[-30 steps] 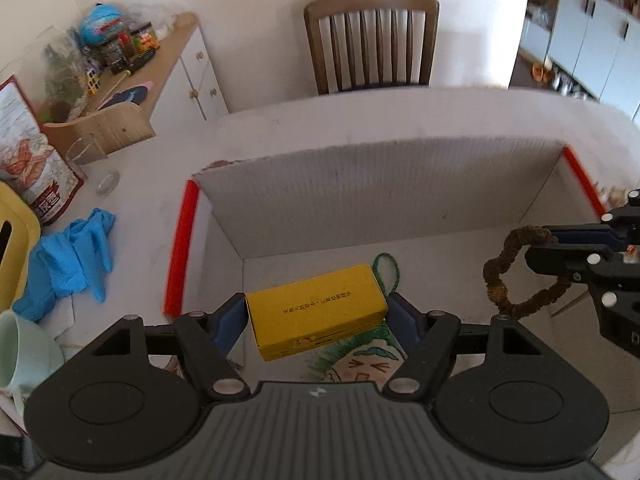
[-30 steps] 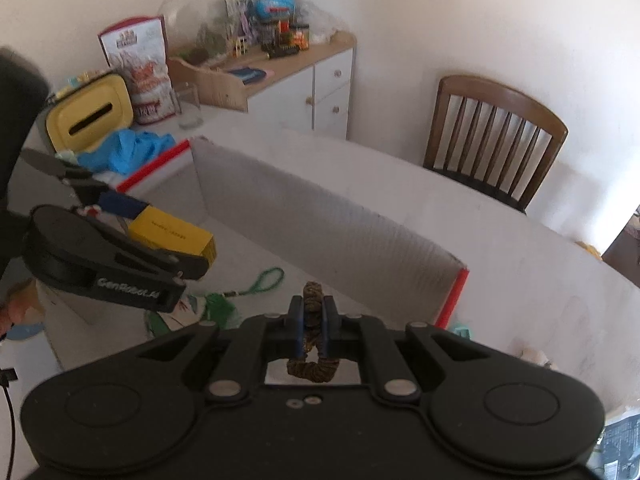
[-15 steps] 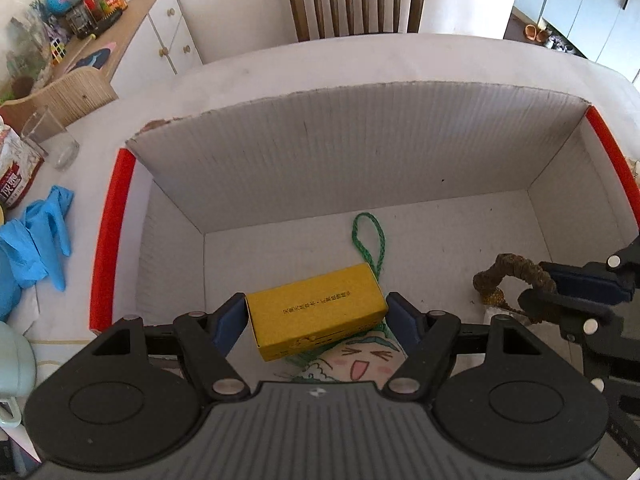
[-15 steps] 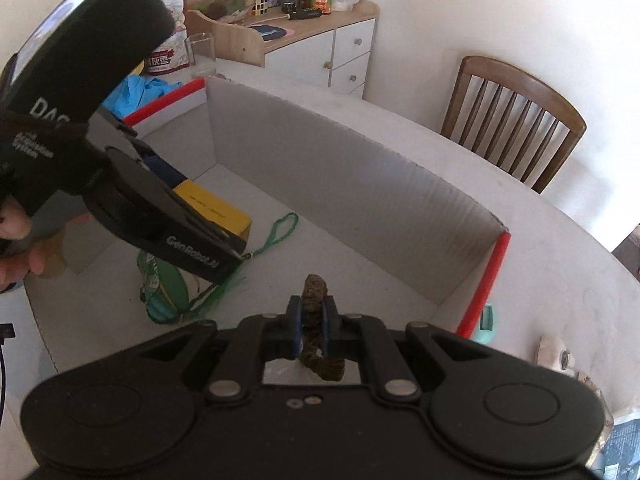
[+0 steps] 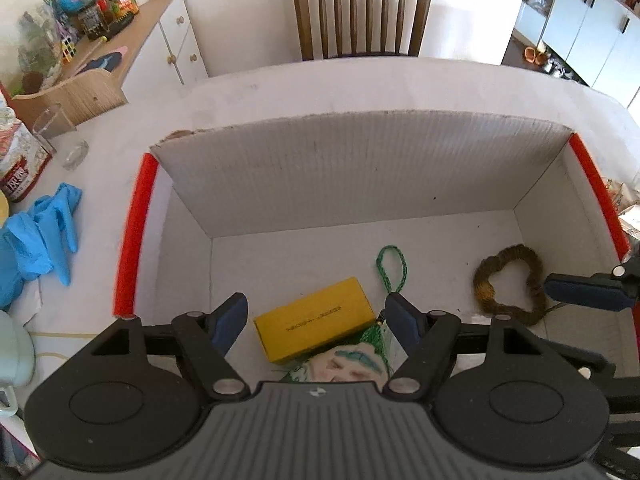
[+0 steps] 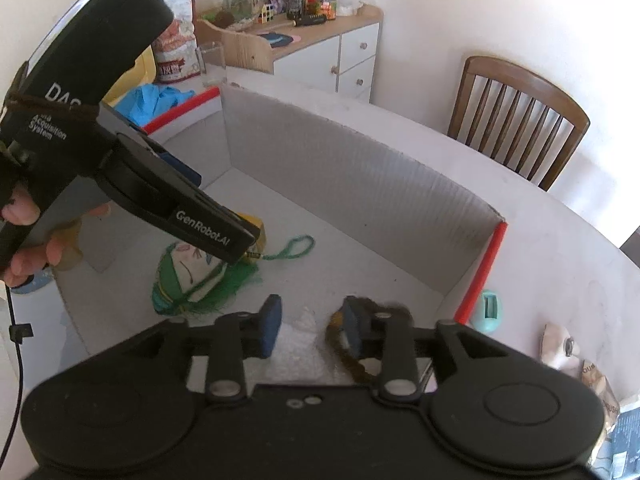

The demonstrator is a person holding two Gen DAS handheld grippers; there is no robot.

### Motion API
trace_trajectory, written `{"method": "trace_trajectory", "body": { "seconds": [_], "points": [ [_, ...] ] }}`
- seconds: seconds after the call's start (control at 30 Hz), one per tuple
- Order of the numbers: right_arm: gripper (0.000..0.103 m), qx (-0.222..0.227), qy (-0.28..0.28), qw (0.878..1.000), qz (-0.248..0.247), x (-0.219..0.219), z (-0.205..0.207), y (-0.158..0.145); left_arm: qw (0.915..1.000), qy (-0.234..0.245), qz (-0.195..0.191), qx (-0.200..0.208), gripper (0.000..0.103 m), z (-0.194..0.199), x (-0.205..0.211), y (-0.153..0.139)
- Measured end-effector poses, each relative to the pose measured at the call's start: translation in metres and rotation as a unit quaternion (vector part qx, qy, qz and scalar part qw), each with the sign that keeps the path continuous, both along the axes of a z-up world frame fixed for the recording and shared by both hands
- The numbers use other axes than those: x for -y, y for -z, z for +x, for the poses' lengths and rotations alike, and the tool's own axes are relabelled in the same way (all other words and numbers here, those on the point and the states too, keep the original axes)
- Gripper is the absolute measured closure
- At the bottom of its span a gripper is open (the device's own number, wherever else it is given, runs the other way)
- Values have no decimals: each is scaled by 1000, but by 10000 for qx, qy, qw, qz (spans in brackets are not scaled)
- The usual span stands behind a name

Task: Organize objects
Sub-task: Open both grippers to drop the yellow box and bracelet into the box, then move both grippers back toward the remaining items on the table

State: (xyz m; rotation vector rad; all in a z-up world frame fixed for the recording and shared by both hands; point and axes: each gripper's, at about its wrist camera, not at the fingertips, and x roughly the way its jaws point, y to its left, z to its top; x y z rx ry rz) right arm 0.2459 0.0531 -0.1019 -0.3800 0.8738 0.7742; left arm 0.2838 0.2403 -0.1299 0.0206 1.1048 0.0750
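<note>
An open cardboard box [image 5: 360, 168] with red-taped edges stands on the white table. On its floor lies a yellow carton [image 5: 316, 330], between my left gripper's [image 5: 316, 322] fingers with a thin gap on each side, so that gripper is open. The carton rests against a green-haired doll head [image 5: 344, 364] with a green cord loop [image 5: 390, 268]. A brown braided ring [image 5: 508, 280] lies flat at the right of the floor. My right gripper [image 6: 312, 320] is opening. The ring [image 6: 340, 344] sits by its right finger and nothing is between the pads.
A person's hand [image 6: 24, 216] holds the left gripper's handle. Blue gloves [image 5: 36, 236], a drinking glass [image 5: 60, 136] and a mint cup [image 5: 12, 352] lie left of the box. A teal object [image 6: 490, 308] sits outside its right wall. A wooden chair [image 5: 360, 8] stands beyond the table.
My right gripper has opened and let go of the brown ring, which now lies on the box floor. The yellow carton sits lower, clear of the left pads.
</note>
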Motion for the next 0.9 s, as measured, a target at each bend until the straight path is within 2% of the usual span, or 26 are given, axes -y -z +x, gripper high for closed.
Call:
{"method": "trace_trajectory", "body": {
  "seconds": [0.43, 0.6, 0.83, 0.9],
  "points": [
    [57, 85, 120, 9986, 501, 24, -17, -36, 9985, -48, 86, 533, 28, -33, 6, -43],
    [42, 96, 206, 9972, 707, 42, -24, -51, 9973, -9, 43, 731, 28, -50, 16, -60],
    [37, 103, 213, 9955, 921, 70, -36, -73, 9946, 126, -1, 1025, 28, -75, 38, -84],
    [33, 125, 207, 9948, 986, 77, -39, -78, 9940, 170, -11, 1077, 24, -80, 46, -89]
  ]
}}
